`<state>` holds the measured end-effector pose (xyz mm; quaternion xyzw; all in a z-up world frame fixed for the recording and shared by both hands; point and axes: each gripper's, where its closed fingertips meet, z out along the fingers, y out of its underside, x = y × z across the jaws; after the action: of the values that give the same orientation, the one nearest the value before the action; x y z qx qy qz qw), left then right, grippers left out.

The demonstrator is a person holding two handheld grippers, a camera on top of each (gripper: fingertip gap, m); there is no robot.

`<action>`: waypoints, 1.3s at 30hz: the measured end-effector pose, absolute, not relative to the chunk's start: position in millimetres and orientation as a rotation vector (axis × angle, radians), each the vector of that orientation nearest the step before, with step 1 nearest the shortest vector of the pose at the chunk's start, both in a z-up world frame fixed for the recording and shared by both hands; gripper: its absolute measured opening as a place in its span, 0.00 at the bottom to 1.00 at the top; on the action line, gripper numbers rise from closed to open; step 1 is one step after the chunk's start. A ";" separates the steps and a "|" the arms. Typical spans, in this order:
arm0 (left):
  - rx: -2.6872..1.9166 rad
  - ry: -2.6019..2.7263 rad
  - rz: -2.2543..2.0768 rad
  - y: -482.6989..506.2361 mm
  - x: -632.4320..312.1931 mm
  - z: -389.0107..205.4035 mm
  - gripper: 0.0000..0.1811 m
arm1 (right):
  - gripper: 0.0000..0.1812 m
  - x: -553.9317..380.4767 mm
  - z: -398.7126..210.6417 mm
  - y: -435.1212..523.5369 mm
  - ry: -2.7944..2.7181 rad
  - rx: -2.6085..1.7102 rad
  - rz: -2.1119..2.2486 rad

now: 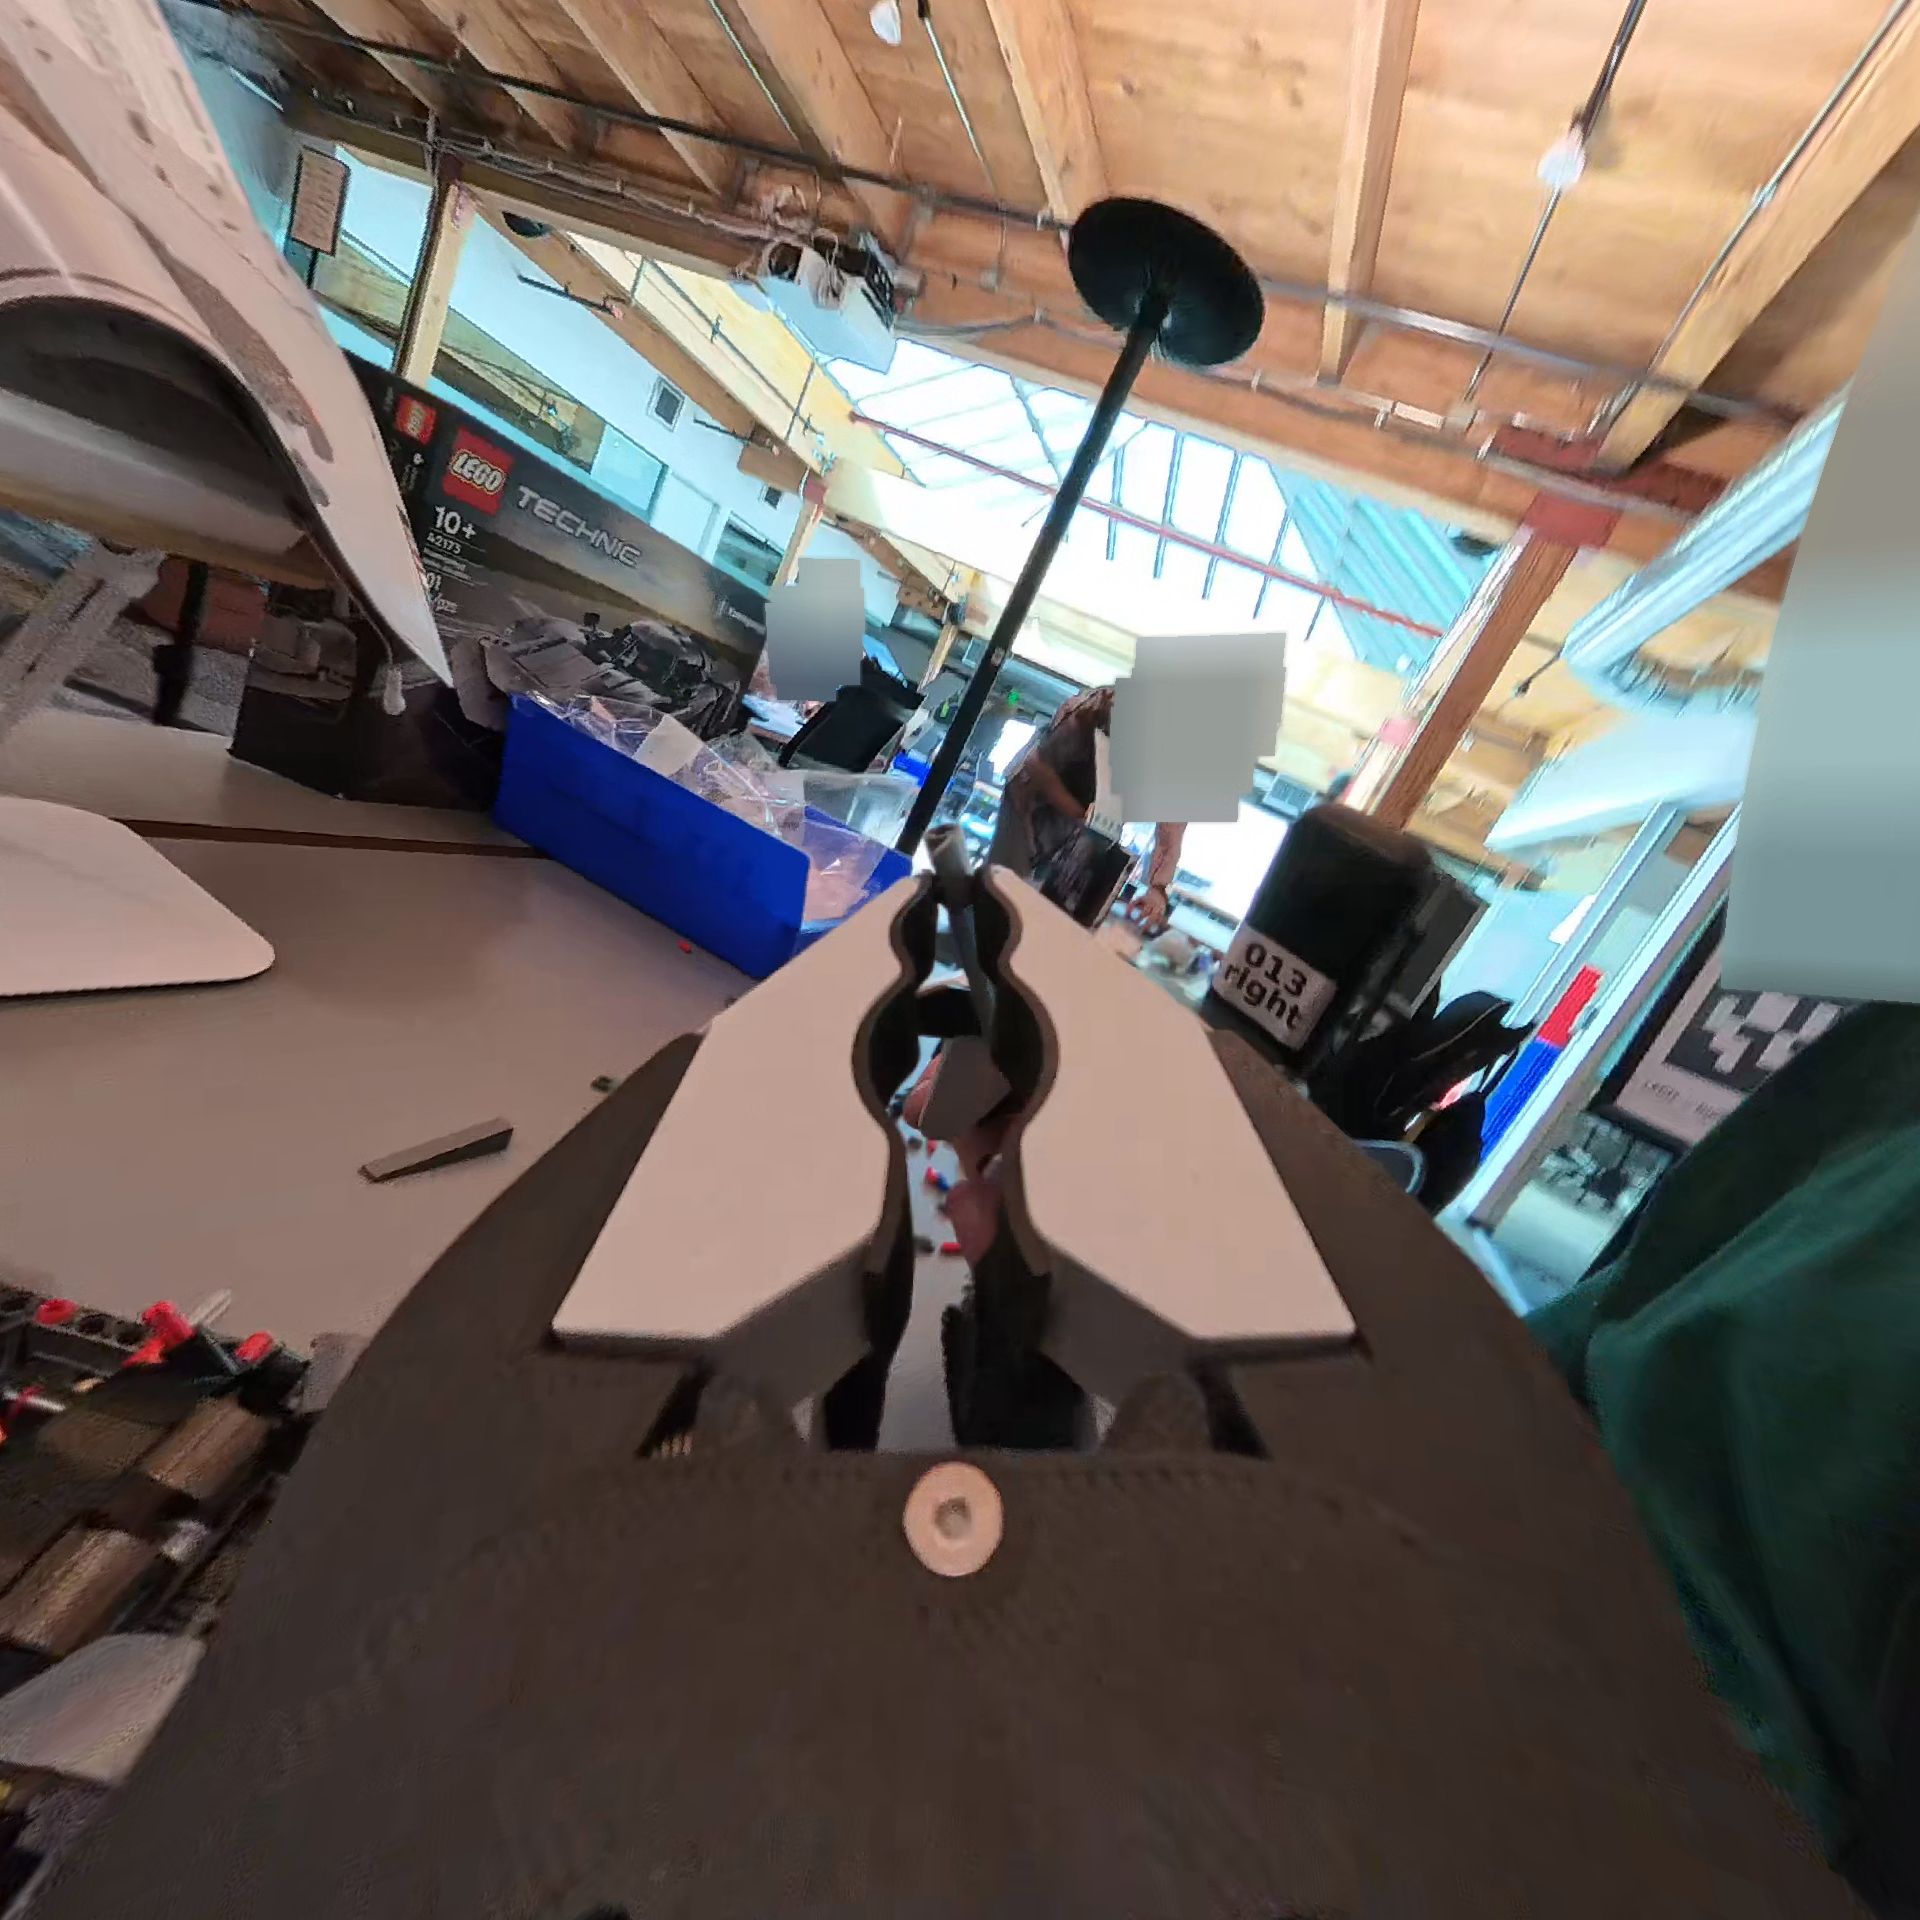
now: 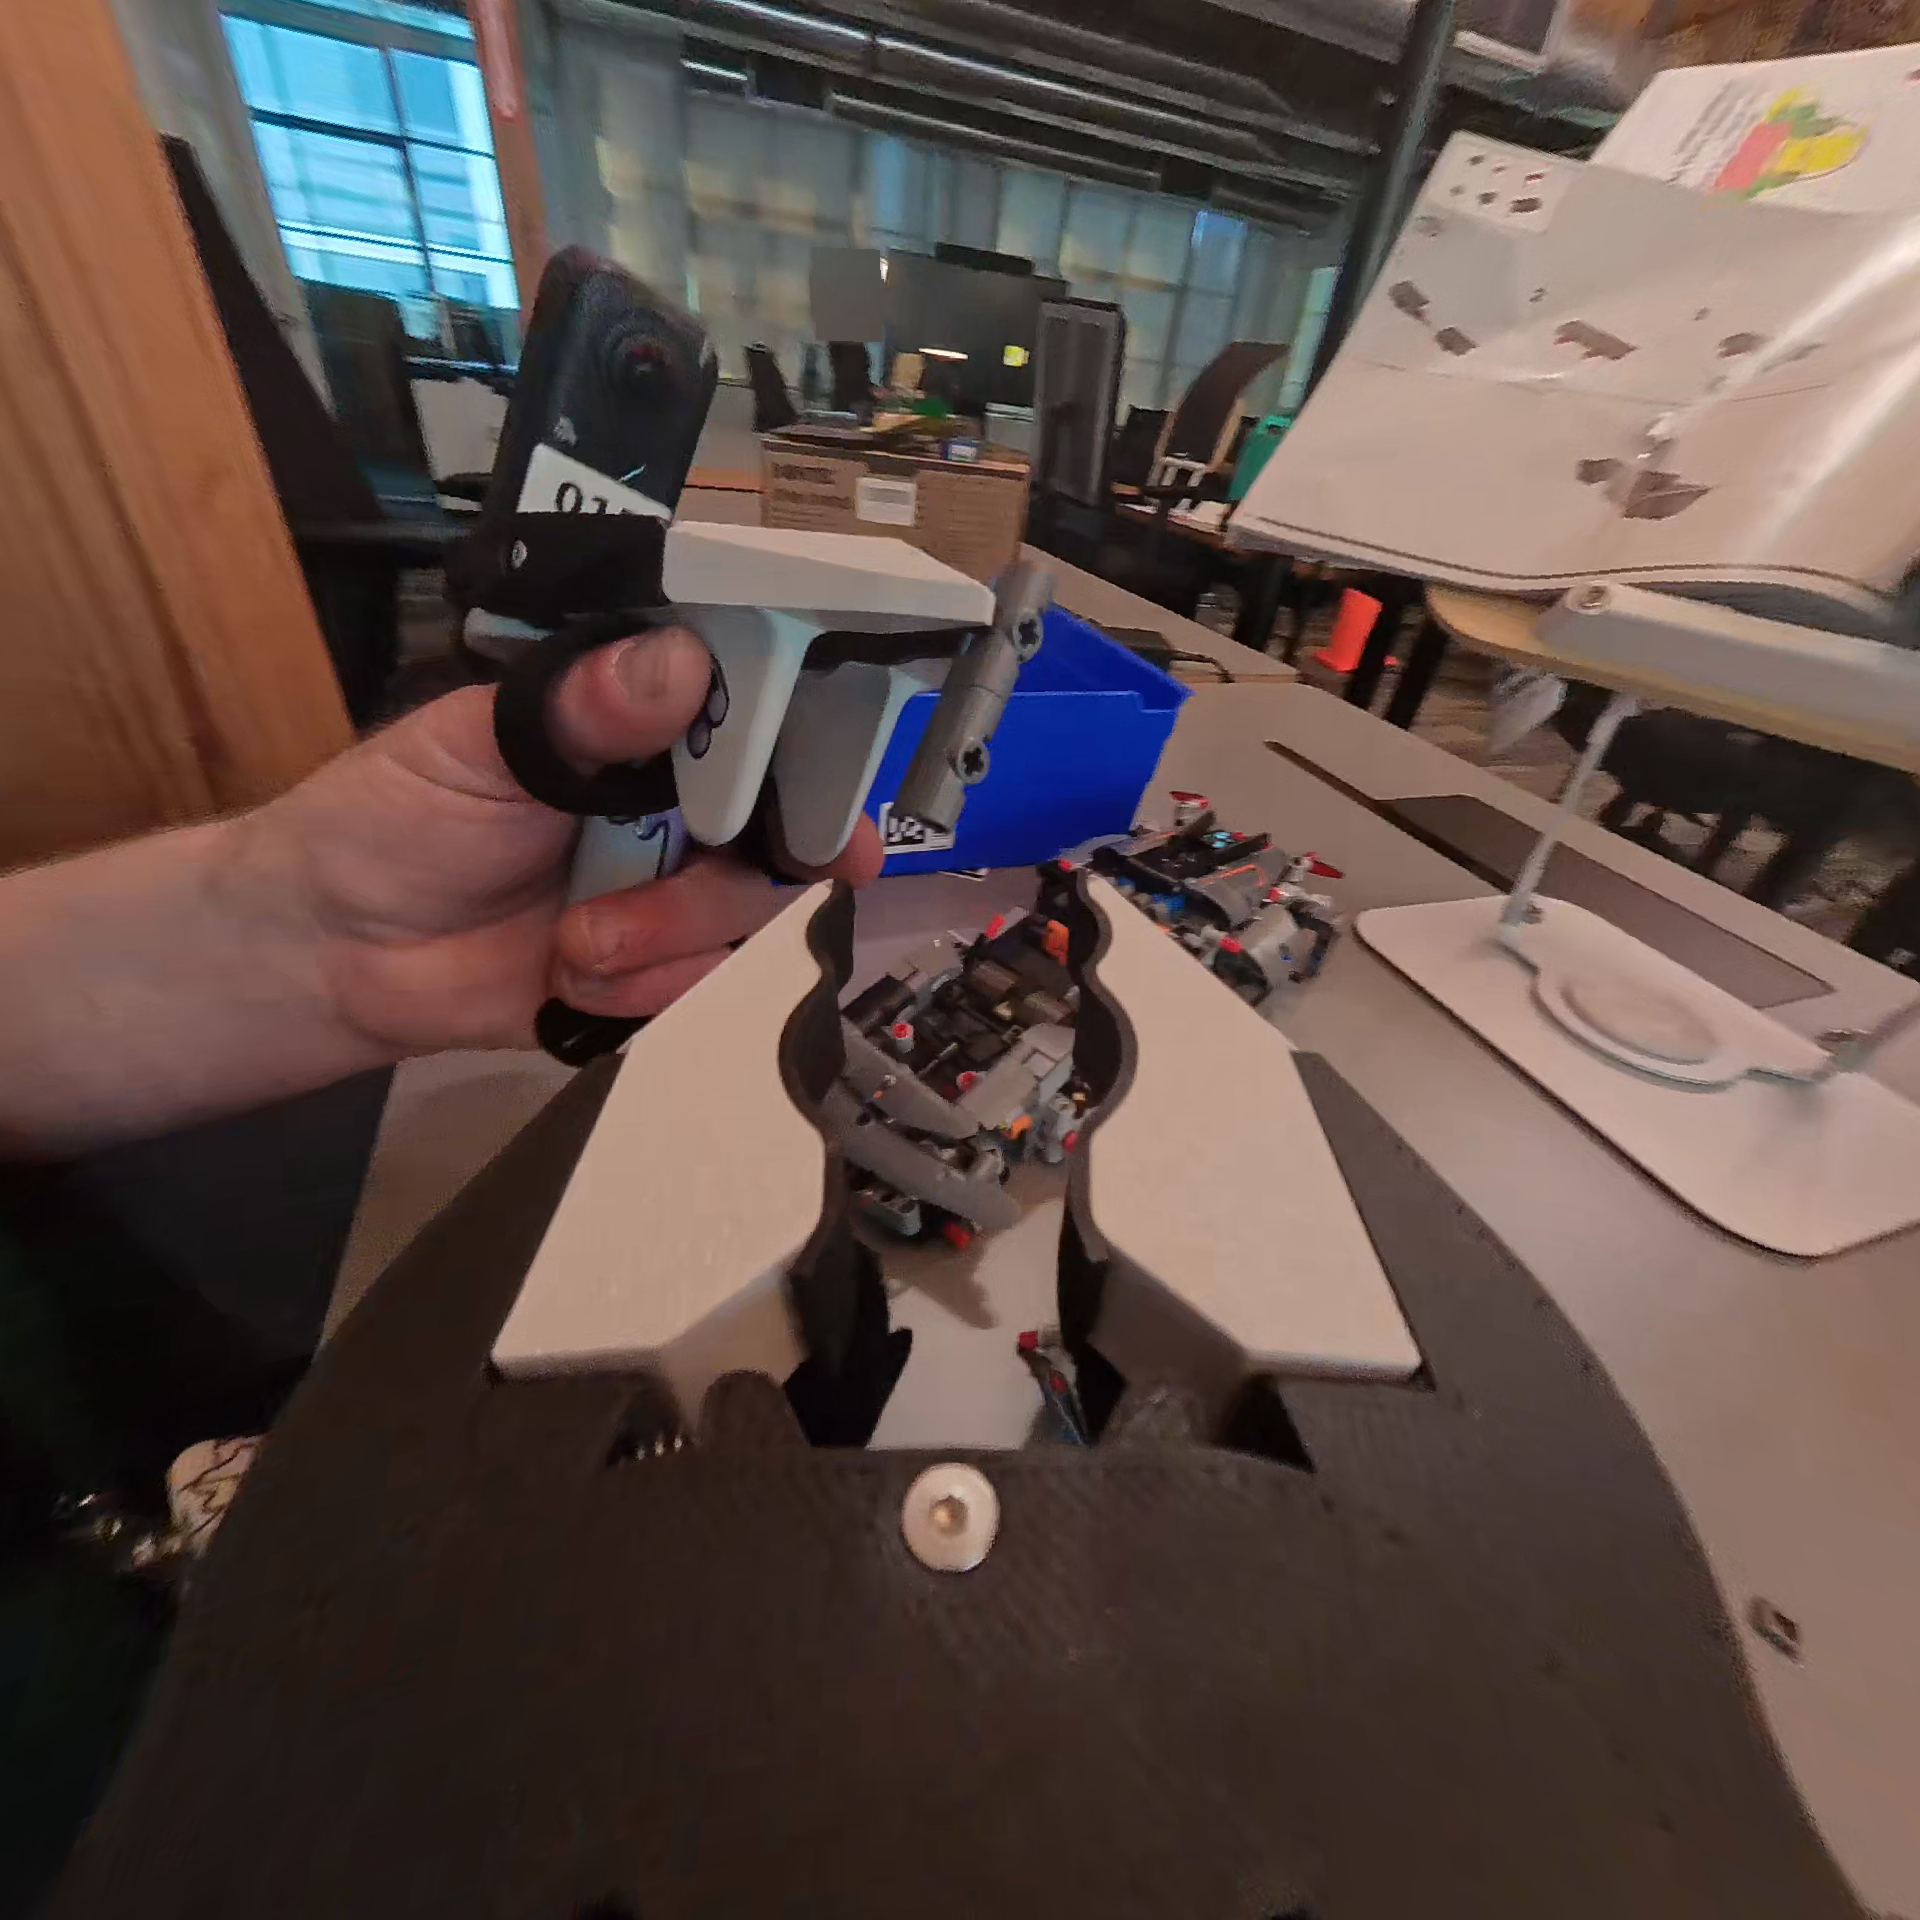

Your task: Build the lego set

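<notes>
Two grippers are in work, and only one carries something. The left gripper (image 2: 987, 665) is raised above the grey table (image 2: 1558, 1299) and is clenched on a slim grey plastic lego connector piece with cross-shaped holes (image 2: 977, 707), which hangs tilted from the fingertips. In the left wrist view the same piece (image 1: 961, 935) stands pinched between the white fingers (image 1: 790, 1091). The right gripper (image 2: 961, 904) is released (its jaws stand apart with nothing between them) and it hovers over the partly built grey and black lego vehicle (image 2: 966, 1070), which sits near the middle of the table. A second built section with red pins (image 2: 1216, 894) lies just behind it, toward the far edge, near the blue plastic bin (image 2: 1049, 727).

I judge that the connector is held only at one end, so it can rotate or slip out when it is pressed into the model. A push that is not straight may also shift the vehicle on the smooth table, because nothing holds it. The open white instruction booklet on its stand (image 2: 1579, 395) is at the right edge.
</notes>
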<state>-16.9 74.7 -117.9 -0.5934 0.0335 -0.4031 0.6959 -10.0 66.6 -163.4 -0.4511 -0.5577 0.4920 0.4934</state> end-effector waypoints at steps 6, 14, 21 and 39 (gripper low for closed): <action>-1.277 -0.069 -1.001 80.4 -31.2 -117.7 0.02 | 0.24 -13.7 -154.2 70.7 -1.376 -0.977 0.674; -1.242 -0.099 -1.107 82.0 -23.8 -116.7 0.02 | 0.12 -24.6 -143.4 74.1 -1.342 -0.994 0.477; -1.239 -0.050 -1.090 79.4 -25.7 -111.3 0.02 | 0.10 -25.4 -138.3 70.6 -1.360 -1.042 0.604; -1.479 0.373 -1.035 56.6 -23.1 -101.1 0.02 | 0.21 -23.0 -116.2 51.2 -1.467 -1.084 1.290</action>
<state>-23.1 56.6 -101.1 -0.6392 0.1614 -0.4472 0.6044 -23.0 51.2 -116.2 -0.4363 -0.5901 0.5189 0.4384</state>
